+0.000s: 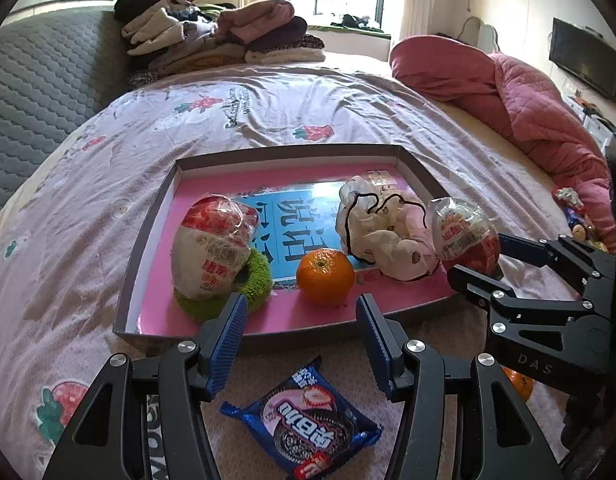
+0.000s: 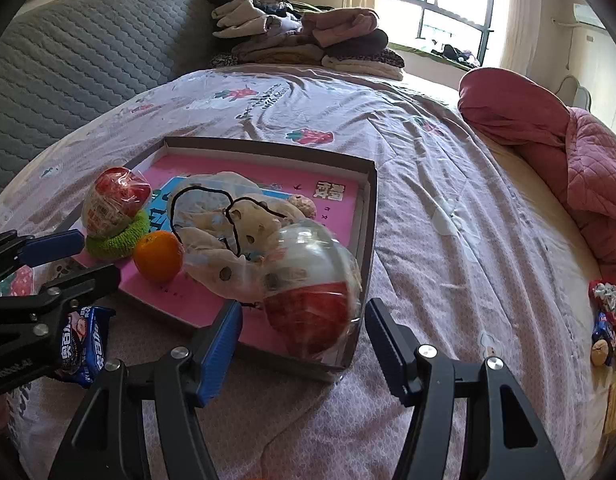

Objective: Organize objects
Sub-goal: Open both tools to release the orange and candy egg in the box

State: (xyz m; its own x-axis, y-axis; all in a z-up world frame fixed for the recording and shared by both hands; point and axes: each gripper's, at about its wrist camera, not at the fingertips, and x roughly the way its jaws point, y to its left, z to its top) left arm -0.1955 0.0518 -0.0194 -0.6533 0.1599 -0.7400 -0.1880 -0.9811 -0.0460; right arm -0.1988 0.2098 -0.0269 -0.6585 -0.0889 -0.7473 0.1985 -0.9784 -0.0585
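A shallow box tray (image 1: 148,240) (image 2: 369,216) with a pink floor lies on the bed. In it are a wrapped egg-shaped snack (image 1: 212,244) (image 2: 112,208) on a green hair tie (image 1: 256,276) (image 2: 120,240), an orange (image 1: 325,277) (image 2: 158,255), a crumpled white cloth with black cord (image 1: 383,228) (image 2: 224,224), and a second wrapped egg snack (image 1: 463,232) (image 2: 311,300) at the tray's near right corner. My left gripper (image 1: 302,344) is open above a blue Oreo packet (image 1: 304,420) (image 2: 84,344) on the sheet. My right gripper (image 2: 302,344) (image 1: 479,256) is open, the second egg just ahead of its fingers and blurred.
A second orange (image 1: 519,384) lies under the right gripper. Small wrapped items (image 2: 605,320) (image 1: 575,216) lie at the bed's right edge. A red quilt (image 1: 507,92) (image 2: 567,152) and folded clothes (image 1: 220,36) (image 2: 300,36) lie at the far side, with a grey headboard (image 1: 40,92) left.
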